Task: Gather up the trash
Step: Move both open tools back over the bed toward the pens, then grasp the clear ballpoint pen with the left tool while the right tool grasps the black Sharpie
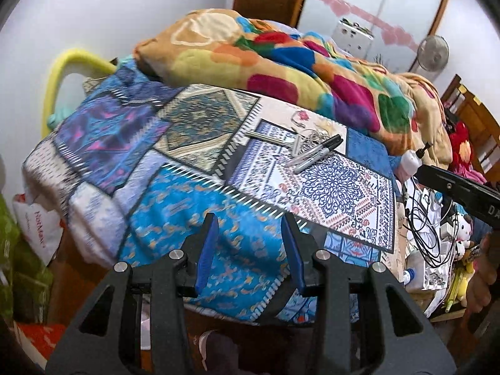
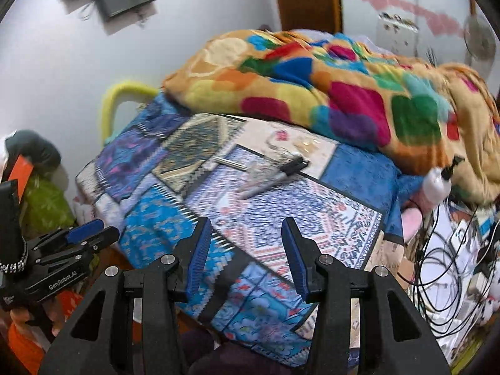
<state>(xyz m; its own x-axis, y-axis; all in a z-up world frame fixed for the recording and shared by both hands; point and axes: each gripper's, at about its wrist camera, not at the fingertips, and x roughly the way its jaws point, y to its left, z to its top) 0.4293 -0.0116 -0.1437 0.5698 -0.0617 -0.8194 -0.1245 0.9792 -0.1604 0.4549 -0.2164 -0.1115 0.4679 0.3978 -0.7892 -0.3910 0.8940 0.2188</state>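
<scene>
A black and silver marker pen (image 1: 317, 153) lies on the patchwork bedspread (image 1: 193, 193), next to a small wad of crinkled wire-like scraps (image 1: 314, 136) and a thin metal rod (image 1: 268, 137). The pen (image 2: 275, 173) also shows in the right wrist view, blurred. My left gripper (image 1: 250, 234) is open and empty, low over the bed's near edge. My right gripper (image 2: 245, 237) is open and empty, also short of the pen. The left gripper shows at the left edge of the right wrist view (image 2: 93, 231).
A bright multicolour blanket (image 1: 281, 65) is heaped behind the pen. A white pump bottle (image 1: 412, 159), tangled black cables (image 1: 428, 218) and small toys crowd the right side. A yellow looped tube (image 1: 62, 75) sits at the bed's left. Bags stand on the floor at left.
</scene>
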